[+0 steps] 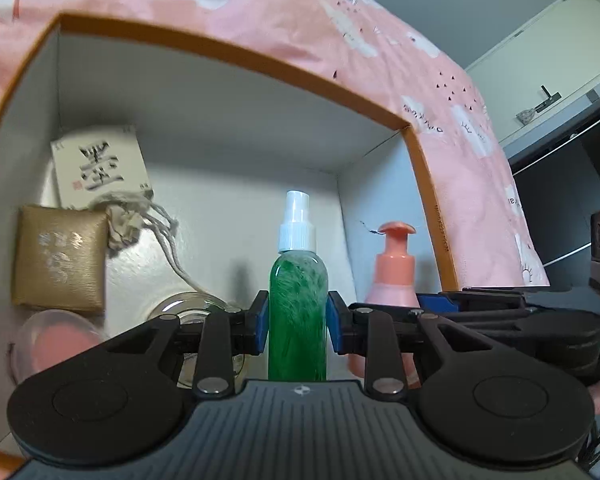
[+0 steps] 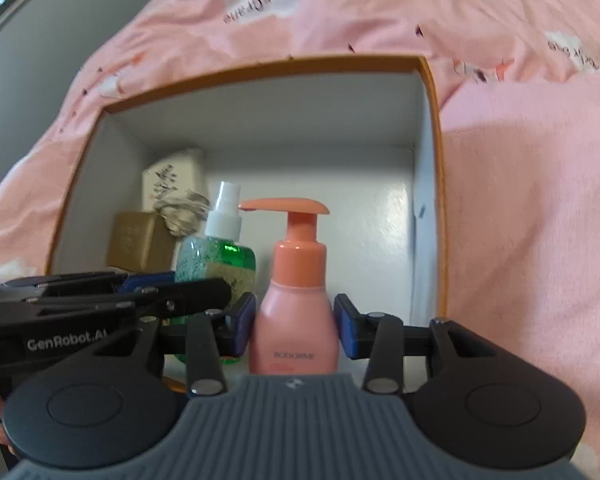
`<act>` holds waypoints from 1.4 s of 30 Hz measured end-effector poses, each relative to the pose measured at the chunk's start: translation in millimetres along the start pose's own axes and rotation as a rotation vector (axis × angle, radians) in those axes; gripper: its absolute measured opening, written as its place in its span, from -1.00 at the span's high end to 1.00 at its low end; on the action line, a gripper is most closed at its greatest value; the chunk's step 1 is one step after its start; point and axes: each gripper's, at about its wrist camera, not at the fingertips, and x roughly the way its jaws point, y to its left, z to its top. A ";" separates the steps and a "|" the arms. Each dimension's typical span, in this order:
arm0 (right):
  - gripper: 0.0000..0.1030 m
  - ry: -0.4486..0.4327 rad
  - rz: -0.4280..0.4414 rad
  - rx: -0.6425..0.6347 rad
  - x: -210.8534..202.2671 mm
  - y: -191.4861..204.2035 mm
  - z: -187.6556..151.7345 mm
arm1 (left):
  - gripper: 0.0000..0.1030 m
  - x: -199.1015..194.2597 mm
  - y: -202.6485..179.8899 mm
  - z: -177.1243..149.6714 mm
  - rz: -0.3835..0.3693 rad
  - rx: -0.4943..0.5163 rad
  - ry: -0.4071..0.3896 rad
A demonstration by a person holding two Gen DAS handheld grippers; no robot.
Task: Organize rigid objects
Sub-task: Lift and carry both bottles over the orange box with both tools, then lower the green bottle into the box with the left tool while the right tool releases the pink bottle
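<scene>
**Both bottles gripped over the orange-rimmed box**

Left gripper (image 1: 297,322) was clamped on the green spray bottle (image 1: 298,304) at frame centre; right gripper (image 2: 295,326) had its pads against the pink pump bottle (image 2: 294,320), right beside it. Both sat above the box (image 1: 228,54), whose left side was crowded: gold packet (image 1: 58,258), white carton (image 1: 100,164), glass jar (image 1: 192,308). The floor toward the right wall and upper middle looked free. Pink bedsheet (image 2: 520,200) all around.
</scene>
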 end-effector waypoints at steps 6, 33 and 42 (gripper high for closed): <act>0.17 0.039 -0.018 -0.039 2.2 -4.5 5.0 | 0.37 22.0 11.9 2.7 -0.056 -0.080 0.063; 0.51 0.123 -0.109 -0.097 28.4 16.2 14.5 | 0.51 -6.0 -9.0 14.3 0.214 0.133 0.028; 0.49 0.128 -0.140 -0.052 48.4 16.7 28.6 | 0.51 -10.0 -4.3 10.0 0.199 0.113 0.017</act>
